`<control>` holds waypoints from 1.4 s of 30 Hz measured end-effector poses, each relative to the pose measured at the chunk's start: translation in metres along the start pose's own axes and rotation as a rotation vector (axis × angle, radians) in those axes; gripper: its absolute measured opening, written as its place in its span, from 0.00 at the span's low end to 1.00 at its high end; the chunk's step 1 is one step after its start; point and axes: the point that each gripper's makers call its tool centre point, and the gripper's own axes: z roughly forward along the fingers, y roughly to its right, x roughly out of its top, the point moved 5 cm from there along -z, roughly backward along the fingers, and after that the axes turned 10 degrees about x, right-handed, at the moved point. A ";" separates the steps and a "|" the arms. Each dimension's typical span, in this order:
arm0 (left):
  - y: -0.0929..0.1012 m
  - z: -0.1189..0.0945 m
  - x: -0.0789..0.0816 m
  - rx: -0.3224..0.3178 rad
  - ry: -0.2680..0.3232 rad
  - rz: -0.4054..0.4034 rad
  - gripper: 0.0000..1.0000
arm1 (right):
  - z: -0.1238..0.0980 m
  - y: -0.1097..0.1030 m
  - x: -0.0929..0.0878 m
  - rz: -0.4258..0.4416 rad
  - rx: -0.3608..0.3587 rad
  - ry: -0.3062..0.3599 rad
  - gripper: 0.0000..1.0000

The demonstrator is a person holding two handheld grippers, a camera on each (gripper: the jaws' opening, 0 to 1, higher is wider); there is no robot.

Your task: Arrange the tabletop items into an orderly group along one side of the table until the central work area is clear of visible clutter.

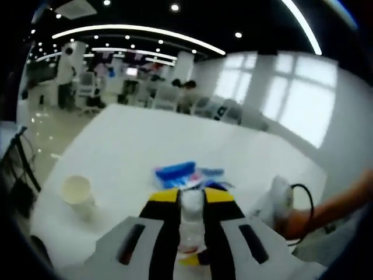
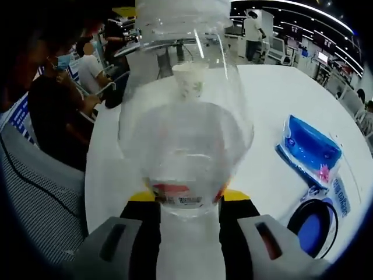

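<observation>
While items are lying scattered over the white bench, the task is looking early or mid-way by my judgement; nothing is reading as an orderly group along one side yet.

Left claw is clamping something small and clear between its jaws, looks like a little transparent bottle with a red-and-yellow bit at the base; hard to tell more. Right claw is gripping a large clear plastic bottle low on its body, with a red label strip just above the jaws, and the bottle is rising toward 12 o'clock.

On the bench in the left gripper view: a paper cup at 9 o'clock and a blue tissue pack just past the jaw tips, well apart from each other. A person's hand at 3 o'clock is sitting on a white object with a black cable beside it; cannot tell what it is.

Right gripper view is adding things: the paper cup seen through the bottle at 12 o'clock, the blue tissue pack at 3 o'clock, and a round blue disc with a dark rim at 4 o'clock, just beside the pack. Seated people are showing at 9 o'clock past the bench edge.

Left to do: cup, pack, disc and both held bottles are all needing a place along one edge.
</observation>
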 end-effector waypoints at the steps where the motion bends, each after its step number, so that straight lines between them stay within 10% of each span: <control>1: 0.003 -0.002 -0.001 -0.016 -0.010 -0.004 0.00 | 0.000 -0.001 -0.001 -0.002 0.000 -0.003 0.38; 16: -0.001 -0.011 -0.009 -0.011 -0.013 -0.014 0.20 | -0.006 -0.003 -0.004 0.012 -0.004 0.011 0.36; 21: 0.004 -0.009 -0.020 -0.045 -0.038 0.024 0.59 | -0.012 -0.004 -0.008 0.031 -0.016 0.021 0.55; 42: 0.018 0.009 -0.040 -0.054 -0.068 0.038 0.46 | -0.074 0.001 -0.063 0.134 -0.117 0.061 0.66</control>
